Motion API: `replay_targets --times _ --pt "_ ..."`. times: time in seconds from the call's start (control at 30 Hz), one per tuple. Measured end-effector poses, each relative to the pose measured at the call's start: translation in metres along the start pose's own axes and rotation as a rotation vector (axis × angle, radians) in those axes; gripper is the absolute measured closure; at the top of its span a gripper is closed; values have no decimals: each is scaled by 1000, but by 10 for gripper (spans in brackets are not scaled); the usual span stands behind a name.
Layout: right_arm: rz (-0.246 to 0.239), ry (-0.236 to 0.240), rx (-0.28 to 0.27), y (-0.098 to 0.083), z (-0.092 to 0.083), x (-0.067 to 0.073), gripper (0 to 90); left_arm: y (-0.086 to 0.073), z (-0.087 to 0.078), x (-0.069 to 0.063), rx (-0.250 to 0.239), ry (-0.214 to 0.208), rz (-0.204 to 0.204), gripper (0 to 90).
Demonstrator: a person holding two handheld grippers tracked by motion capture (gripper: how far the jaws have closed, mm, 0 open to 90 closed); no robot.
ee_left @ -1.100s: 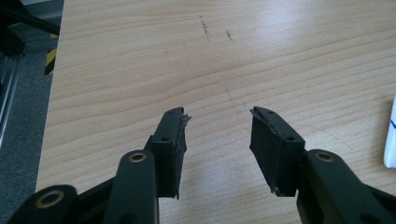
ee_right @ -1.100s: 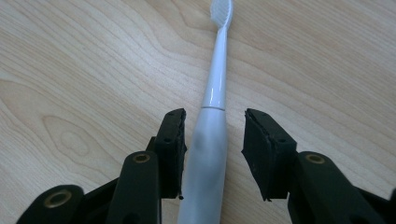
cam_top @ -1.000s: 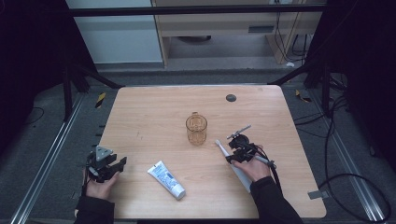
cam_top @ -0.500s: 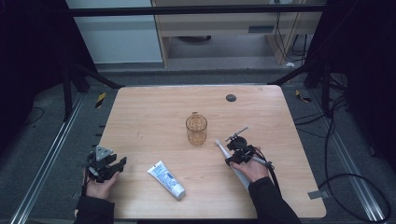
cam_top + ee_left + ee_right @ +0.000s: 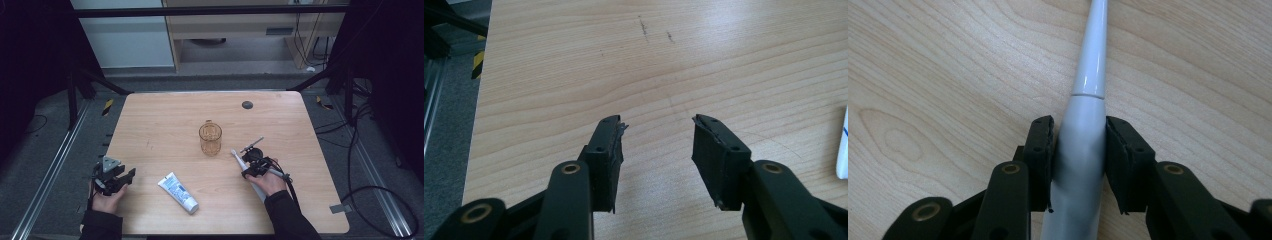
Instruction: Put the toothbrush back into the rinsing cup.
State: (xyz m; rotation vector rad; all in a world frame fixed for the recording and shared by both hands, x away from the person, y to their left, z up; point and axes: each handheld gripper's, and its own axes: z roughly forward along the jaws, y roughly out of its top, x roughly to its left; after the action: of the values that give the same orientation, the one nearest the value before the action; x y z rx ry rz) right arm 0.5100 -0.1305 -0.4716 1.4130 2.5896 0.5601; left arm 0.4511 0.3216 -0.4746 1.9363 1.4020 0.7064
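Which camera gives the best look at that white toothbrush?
The right gripper view: the toothbrush runs up its middle, its handle pressed between the right gripper pads. The high view shows it whole but small, lying by the glass mug.

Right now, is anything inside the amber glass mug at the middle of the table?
The mug looks empty: through its clear amber wall only the table shows. The electric toothbrush lies outside it, between the right gripper's jaws.

Light wood table (image 5: 150,115), dark round spot (image 5: 247,105) at 12 o'clock. Amber glass mug (image 5: 210,138) at centre. Toothpaste tube (image 5: 178,192) flat at 7 o'clock. White electric toothbrush (image 5: 240,161) flat at 4 o'clock, head twd mug.
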Motion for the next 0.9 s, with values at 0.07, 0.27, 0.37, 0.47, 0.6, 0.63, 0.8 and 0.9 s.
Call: replay_targets --times 0.07,0.27,0.37,0.47,0.6,0.63,0.8,0.9 --pt "6 2 0 0 0 1 665 0 0 0 -1 0 0 541" --pt "21 -7 0 1 0 0 671 0 0 1 0 0 -3 541" --pt "28 -7 -3 0 -2 0 673 0 0 1 0 0 -3 541" --pt "34 -3 -20 0 -7 -1 674 0 0 0 0 0 -3 541" --pt "35 -8 -49 0 -14 -2 675 0 -1 1 -3 0 -4 541" --pt "38 -6 -60 0 -16 -1 675 0 -1 1 -2 0 -5 541" --pt "32 -14 -108 0 -26 -1 676 0 -1 0 -3 0 -4 541" --pt "35 -12 -122 1 -30 -2 676 0 -1 0 -3 0 -4 541"
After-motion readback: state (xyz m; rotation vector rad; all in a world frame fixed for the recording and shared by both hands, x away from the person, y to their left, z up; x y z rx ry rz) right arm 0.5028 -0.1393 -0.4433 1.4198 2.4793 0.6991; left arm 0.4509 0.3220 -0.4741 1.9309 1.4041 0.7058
